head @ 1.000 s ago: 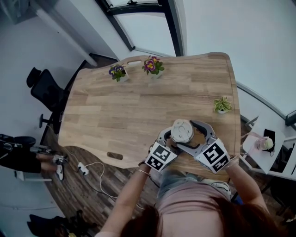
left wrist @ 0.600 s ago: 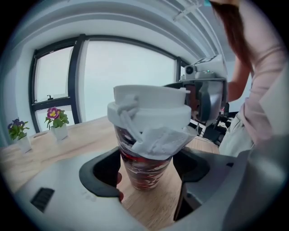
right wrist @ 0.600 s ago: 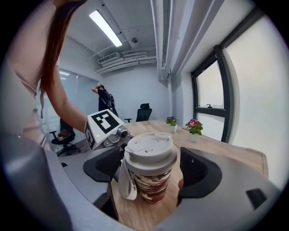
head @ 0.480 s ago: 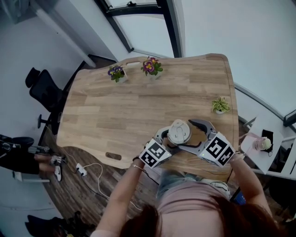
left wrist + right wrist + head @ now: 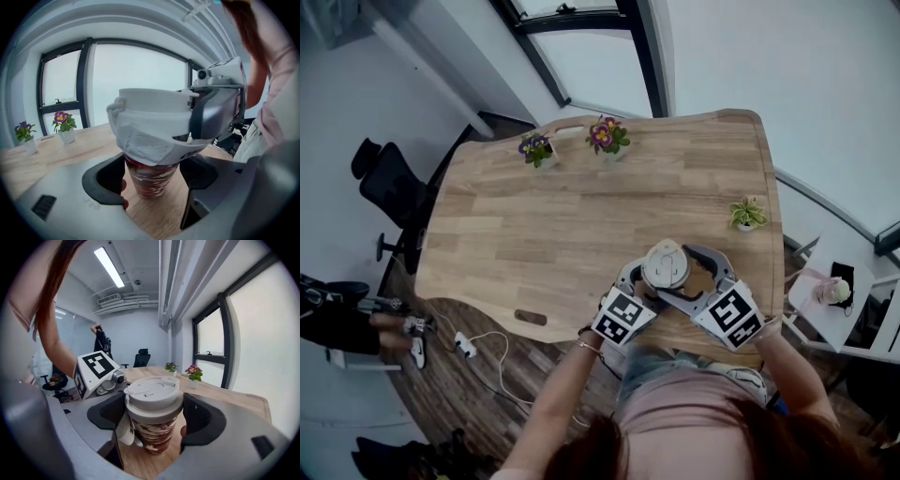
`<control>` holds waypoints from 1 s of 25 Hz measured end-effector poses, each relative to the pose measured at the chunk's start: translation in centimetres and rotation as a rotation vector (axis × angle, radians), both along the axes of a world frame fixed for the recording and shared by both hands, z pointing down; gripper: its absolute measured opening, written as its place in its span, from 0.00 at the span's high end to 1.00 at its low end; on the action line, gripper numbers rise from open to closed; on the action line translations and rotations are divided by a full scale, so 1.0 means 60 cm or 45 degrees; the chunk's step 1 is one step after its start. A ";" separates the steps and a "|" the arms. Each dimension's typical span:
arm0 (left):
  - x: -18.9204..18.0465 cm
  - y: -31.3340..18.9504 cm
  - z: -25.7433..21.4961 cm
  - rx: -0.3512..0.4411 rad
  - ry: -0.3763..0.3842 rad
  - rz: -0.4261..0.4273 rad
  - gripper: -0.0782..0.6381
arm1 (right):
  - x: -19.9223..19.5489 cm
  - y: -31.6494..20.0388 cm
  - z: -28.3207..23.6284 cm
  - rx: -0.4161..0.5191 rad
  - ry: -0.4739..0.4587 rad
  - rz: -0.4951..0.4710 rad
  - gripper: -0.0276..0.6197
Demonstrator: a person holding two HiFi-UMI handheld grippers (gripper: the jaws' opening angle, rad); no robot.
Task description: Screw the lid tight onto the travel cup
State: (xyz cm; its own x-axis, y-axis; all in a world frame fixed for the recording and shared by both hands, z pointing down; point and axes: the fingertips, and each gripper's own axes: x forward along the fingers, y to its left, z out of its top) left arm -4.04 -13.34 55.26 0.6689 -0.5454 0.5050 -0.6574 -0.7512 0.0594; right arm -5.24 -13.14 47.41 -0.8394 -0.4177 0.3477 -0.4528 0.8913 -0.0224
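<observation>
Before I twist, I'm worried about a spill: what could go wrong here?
1. The cup stands near the table's front edge; a slip while twisting could push it off.
2. A white flap hangs below the lid against the cup; it might get pinched under the lid.
3. The left gripper holds the cup low and the right gripper holds the lid high, so uneven force could tip it.

The travel cup (image 5: 152, 439) has a red-brown and white marbled pattern, and its lid (image 5: 151, 390) is off-white. The left gripper (image 5: 152, 171) and the right gripper (image 5: 153, 413) are grey with black pads and black-and-white square markers. The table (image 5: 581, 216) is light wooden planks.
</observation>
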 end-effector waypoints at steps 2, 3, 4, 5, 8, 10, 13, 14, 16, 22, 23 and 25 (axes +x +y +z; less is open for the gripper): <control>0.000 -0.004 0.000 0.007 0.012 -0.042 0.39 | 0.001 -0.004 0.001 -0.002 -0.018 0.072 0.37; -0.001 -0.004 0.001 0.008 0.016 -0.043 0.39 | 0.001 -0.004 0.002 -0.007 -0.026 0.085 0.37; -0.001 -0.003 0.001 0.005 0.017 -0.028 0.39 | 0.001 -0.002 0.003 -0.015 -0.028 0.073 0.37; -0.001 -0.002 0.001 0.001 0.014 -0.001 0.39 | 0.000 0.002 0.004 -0.027 -0.020 0.036 0.37; -0.005 0.007 0.001 -0.017 -0.015 0.126 0.39 | -0.001 0.014 0.005 -0.050 0.031 -0.124 0.37; -0.005 0.014 0.002 -0.036 -0.044 0.203 0.39 | 0.003 0.013 0.004 -0.049 0.059 -0.190 0.37; -0.003 0.016 0.003 -0.051 -0.065 0.245 0.39 | -0.001 0.012 0.004 -0.047 0.069 -0.255 0.37; -0.003 0.015 0.003 -0.050 -0.065 0.240 0.39 | -0.003 0.013 0.003 -0.040 0.067 -0.261 0.37; -0.003 0.013 0.002 -0.038 -0.055 0.204 0.39 | -0.004 0.012 0.003 -0.023 0.052 -0.231 0.37; 0.000 -0.007 0.000 0.020 -0.003 -0.029 0.39 | 0.003 -0.006 0.001 0.006 -0.015 0.094 0.37; 0.000 -0.008 0.000 0.025 0.005 -0.055 0.39 | 0.004 -0.007 0.001 0.005 -0.023 0.125 0.37; 0.000 -0.009 0.000 0.028 0.011 -0.064 0.39 | 0.003 -0.006 0.002 -0.009 -0.034 0.124 0.37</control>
